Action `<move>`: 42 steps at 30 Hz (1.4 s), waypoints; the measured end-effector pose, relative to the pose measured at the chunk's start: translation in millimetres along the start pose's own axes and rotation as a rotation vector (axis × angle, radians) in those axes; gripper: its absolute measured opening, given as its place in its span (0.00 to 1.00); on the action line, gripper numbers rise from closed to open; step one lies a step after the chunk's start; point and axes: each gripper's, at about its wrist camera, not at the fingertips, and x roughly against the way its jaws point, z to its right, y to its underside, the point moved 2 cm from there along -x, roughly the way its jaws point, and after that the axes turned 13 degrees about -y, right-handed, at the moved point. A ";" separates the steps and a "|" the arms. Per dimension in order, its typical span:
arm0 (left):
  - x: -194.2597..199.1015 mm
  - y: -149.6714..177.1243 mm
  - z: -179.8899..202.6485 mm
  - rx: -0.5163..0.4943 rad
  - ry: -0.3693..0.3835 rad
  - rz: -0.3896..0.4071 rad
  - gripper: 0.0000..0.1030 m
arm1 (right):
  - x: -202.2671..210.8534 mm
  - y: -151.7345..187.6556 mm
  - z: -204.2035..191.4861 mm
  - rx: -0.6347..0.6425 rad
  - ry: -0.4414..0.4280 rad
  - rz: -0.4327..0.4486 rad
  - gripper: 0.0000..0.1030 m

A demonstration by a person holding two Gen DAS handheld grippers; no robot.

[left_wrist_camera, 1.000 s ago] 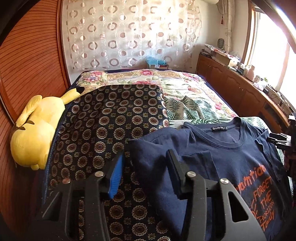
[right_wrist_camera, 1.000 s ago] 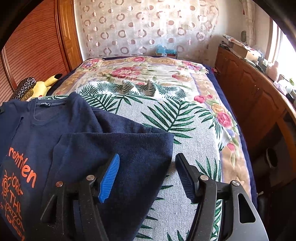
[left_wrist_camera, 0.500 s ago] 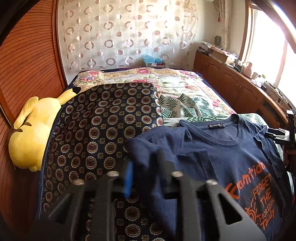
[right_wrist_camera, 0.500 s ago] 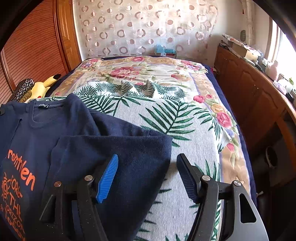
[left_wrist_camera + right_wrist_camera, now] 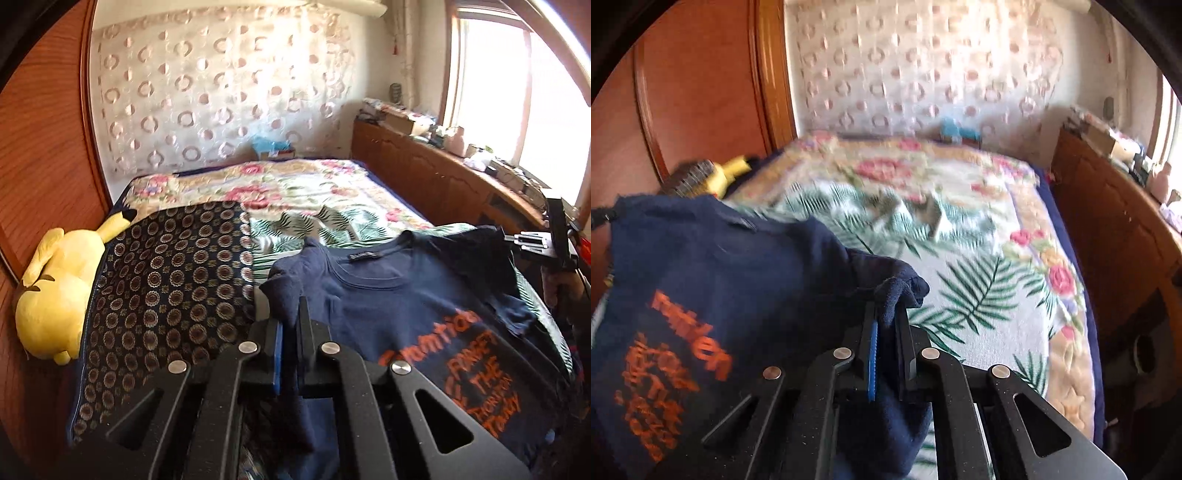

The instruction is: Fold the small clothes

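Nearest the left wrist camera, the left hand-held gripper is seen pressed together on a bunched fold of the navy blue cotton T-shirt with orange lettering, at the garment's left sleeve or side edge; its jaws have just been closing, with the cloth between them. In the right wrist view the right hand-held gripper is likewise pinching a gathered lump of the same T-shirt at the opposite side, its jaws also just closed on the fabric. The garment is held at both sides and appears partly raised off the bed, its printed front facing up and its collar lying towards the far end. The step in hand is judged to be the grasp-and-lift that opens a fold. The next move is thought to call for both pinched edges to be carried together, evenly, so that the cloth is laid over itself without slack or slipping from the pads. Further off, a dark patterned cloth with round medallions and a yellow plush toy are seen at the left, and a white patterned curtain hangs beyond.
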 end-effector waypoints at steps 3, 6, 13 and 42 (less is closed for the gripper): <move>26.2 11.6 1.0 0.001 0.008 0.029 0.06 | 35.5 6.5 -18.5 0.012 -0.008 0.063 0.07; 50.9 28.9 -1.1 0.004 0.003 0.053 0.06 | 68.7 25.6 -37.2 0.029 -0.017 0.100 0.07; 93.0 89.3 -22.9 0.098 -0.002 0.024 0.06 | 123.4 100.5 -64.5 -0.016 -0.016 0.111 0.07; 113.7 118.3 -40.3 0.092 -0.050 -0.036 0.75 | 184.6 133.8 -71.8 -0.070 0.043 0.035 0.50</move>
